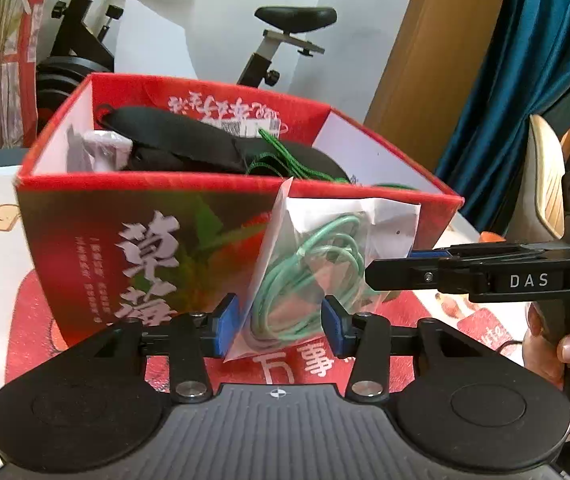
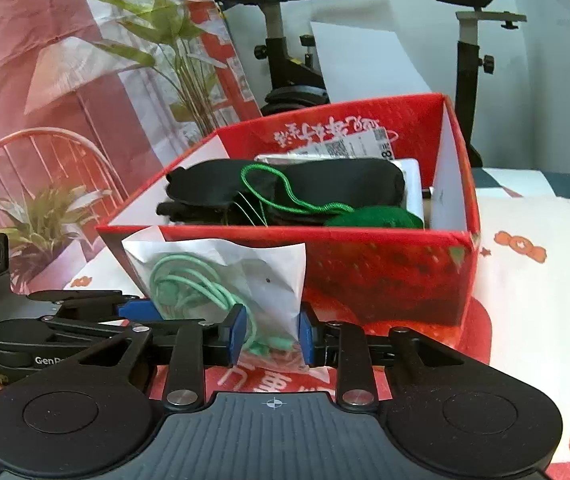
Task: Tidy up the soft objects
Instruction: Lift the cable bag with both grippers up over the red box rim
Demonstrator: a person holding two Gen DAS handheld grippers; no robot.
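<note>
A clear plastic bag with a coiled mint-green cable (image 1: 309,276) is held up in front of the red box (image 1: 145,236). My left gripper (image 1: 281,326) is shut on the bag's lower part. My right gripper (image 2: 271,334) is shut on the same bag (image 2: 221,276) from the other side; it shows in the left wrist view (image 1: 389,276) touching the bag's right edge. The red box (image 2: 385,276) holds black soft items (image 2: 325,184), a green cord (image 2: 285,196) and a green pouch (image 2: 377,218).
An exercise bike (image 1: 277,40) stands behind the box. A plant (image 2: 173,40) and a red wire chair (image 2: 45,160) are at the left. A red mat (image 1: 325,364) lies under the box on a patterned white tablecloth (image 2: 533,280). A blue curtain (image 1: 525,80) hangs at the right.
</note>
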